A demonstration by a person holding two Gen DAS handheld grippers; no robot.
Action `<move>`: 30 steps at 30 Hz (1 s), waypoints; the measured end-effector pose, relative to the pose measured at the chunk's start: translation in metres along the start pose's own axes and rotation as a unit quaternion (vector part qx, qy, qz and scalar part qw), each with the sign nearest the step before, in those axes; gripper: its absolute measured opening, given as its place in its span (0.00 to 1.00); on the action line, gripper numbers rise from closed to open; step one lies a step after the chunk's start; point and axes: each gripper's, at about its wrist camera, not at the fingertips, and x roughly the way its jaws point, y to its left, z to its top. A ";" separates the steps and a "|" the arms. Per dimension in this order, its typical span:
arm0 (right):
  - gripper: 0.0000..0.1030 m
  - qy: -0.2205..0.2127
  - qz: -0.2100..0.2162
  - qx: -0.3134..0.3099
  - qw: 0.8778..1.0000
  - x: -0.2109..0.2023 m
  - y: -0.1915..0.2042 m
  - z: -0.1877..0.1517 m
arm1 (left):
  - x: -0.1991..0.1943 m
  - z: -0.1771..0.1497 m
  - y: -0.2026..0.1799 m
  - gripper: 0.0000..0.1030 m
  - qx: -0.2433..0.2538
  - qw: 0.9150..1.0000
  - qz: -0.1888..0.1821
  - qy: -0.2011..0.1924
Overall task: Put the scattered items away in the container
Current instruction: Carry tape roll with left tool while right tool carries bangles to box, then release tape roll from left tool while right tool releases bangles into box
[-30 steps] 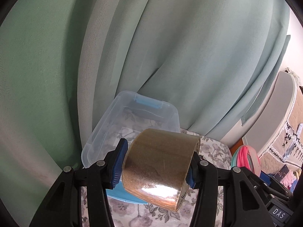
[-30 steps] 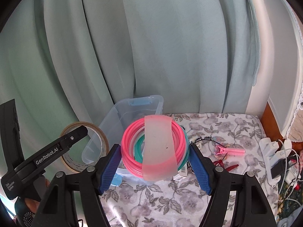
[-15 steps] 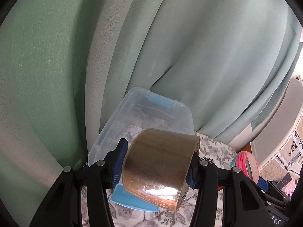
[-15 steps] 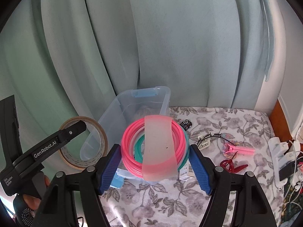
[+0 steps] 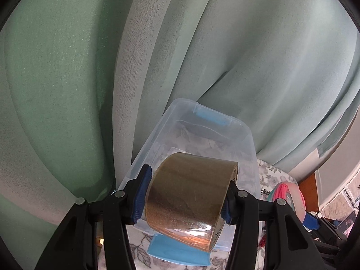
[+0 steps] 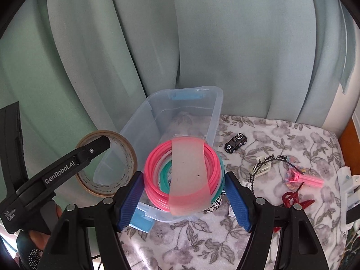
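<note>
My left gripper [image 5: 186, 198] is shut on a roll of brown packing tape [image 5: 191, 198], held above the near end of a clear plastic container [image 5: 202, 139] with blue latches. My right gripper [image 6: 184, 191] is shut on a bundle of pink, green and white rings [image 6: 182, 177] wrapped in a translucent pink band, held over the container's near right corner [image 6: 216, 103]. The tape [image 6: 108, 164] and left gripper [image 6: 67, 166] show at the left of the right wrist view. The ring bundle [image 5: 290, 193] shows at the right of the left wrist view.
Green curtains [image 6: 202, 33] hang right behind the container. On the floral cloth [image 6: 281, 139] to the right lie a small black toy car [image 6: 235, 142], a black headband [image 6: 270, 162], a pink comb-like item [image 6: 303, 178], red scissors [image 6: 294, 199] and a white power strip [image 6: 347, 193].
Both grippers have moved forward and higher toward the container, which now sits closer and more centred. Both loads stay gripped.
</note>
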 end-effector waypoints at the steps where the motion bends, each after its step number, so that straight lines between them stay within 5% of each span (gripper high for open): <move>1: 0.73 0.001 0.004 -0.002 1.000 0.003 0.002 0.001 | 0.002 0.001 0.001 0.53 0.001 1.000 0.005 -0.001; 14: 0.73 0.017 0.034 -0.027 0.999 0.041 0.019 0.014 | 0.019 0.013 0.009 0.53 0.002 0.998 0.057 -0.001; 30: 0.74 0.046 0.047 -0.038 0.997 0.078 0.018 0.014 | 0.049 0.011 0.012 0.54 0.010 0.997 0.074 0.031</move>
